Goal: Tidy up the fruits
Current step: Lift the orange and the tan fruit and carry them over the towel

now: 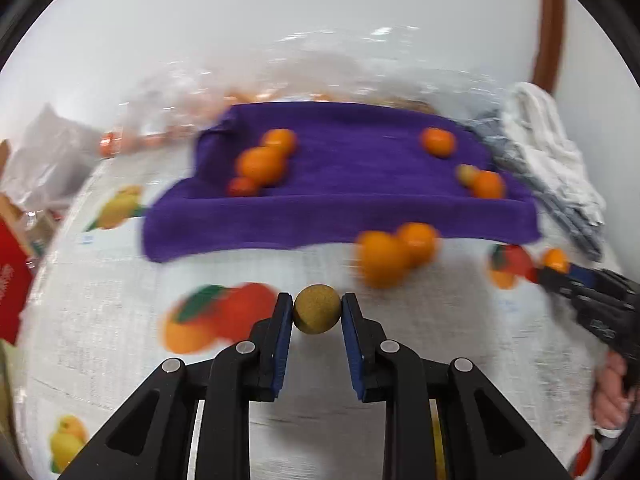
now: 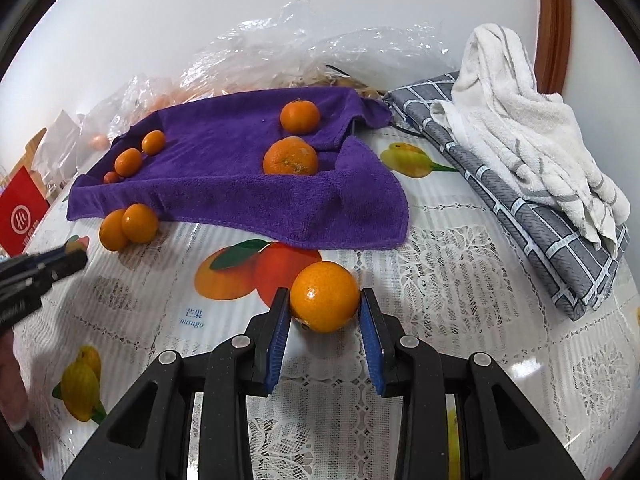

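My left gripper [image 1: 317, 300] is shut on a small round yellow-brown fruit [image 1: 317, 314], held just above the printed tablecloth. My right gripper [image 2: 325, 296] is shut on an orange [image 2: 325, 304]; in the left wrist view it reaches in from the right, right gripper [image 1: 554, 270], with that orange [image 1: 557, 259] at its tip. Beyond both lies a purple towel [image 2: 240, 192]. It carries two large oranges [image 2: 291, 156] on its right and three small ones [image 2: 128, 162] on its left. Two more oranges [image 2: 128, 226] rest on the tablecloth at the towel's front left edge. The left gripper [image 2: 76, 258] shows at that view's left edge.
A white towel [image 2: 520, 132] lies on a folded grey checked cloth [image 2: 552, 240] at the right. Crumpled clear plastic [image 2: 300, 52] sits behind the purple towel. A red box [image 2: 22, 216] stands at the far left. A hand [image 1: 610, 396] grips the right tool's handle.
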The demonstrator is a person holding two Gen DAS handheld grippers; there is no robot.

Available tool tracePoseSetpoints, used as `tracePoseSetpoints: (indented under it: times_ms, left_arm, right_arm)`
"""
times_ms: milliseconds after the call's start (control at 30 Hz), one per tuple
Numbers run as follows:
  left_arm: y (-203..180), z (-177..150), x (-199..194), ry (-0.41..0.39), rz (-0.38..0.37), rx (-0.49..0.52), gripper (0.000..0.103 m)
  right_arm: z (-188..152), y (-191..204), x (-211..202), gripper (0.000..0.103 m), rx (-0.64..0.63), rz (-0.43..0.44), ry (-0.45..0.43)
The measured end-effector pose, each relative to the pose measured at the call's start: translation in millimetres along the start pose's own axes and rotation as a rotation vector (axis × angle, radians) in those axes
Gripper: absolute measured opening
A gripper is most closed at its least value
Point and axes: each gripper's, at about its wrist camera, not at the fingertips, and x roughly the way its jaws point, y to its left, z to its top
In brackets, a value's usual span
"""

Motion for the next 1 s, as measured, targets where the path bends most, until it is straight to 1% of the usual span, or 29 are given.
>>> tracePoseSetpoints:
  times_ms: [67,133,200,267,400,600,800,1000]
  left_arm:
    - [12.4,-0.3,4.3,0.030,-0.011,-0.021,0.024]
    - [19.1,-2.4,6.3,0.024,-0.031,-0.034,0.024]
    - [20.5,-6.5,9.5,0.017,-0.029,-0.043,0.024]
    - [23.0,-8.6,9.4,0.012,-0.044,-0.057,0.024]
    - [20.3,-11.9,11.7,0.021,-0.041,-0.061,0.025]
    - [22.9,-10.4,10.9,0.021,-0.060,-0.070,0.025]
    - [34.5,-12.2,8.1,0.004,-0.122,-0.130,0.025]
    - [37.1,-14.4,3.0,-0.023,-0.124,-0.154,0.025]
  right_arm:
    - [0.1,2.1,-0.2,0.034,-0.016,0.012,-0.002]
    - [-0.3,4.7,4.2,0.034,-0.034,0.020,0.025]
    - [-0.4,7.4,5.6,0.034,-0.048,0.008,0.033]
    - [-1.2,9.2,5.7,0.034,-0.057,-0.001,0.035]
    - [-1.0,7.9,5.9,0.034,-0.052,0.006,0.037]
    - [-0.1,9.0,6.8,0.035,-0.061,0.000,0.037]
    - [-0.1,8.6,5.0,0.034,-0.060,-0.007,0.025]
    - [-0.6,6.4,2.5,0.034,-0.047,-0.019,0.013]
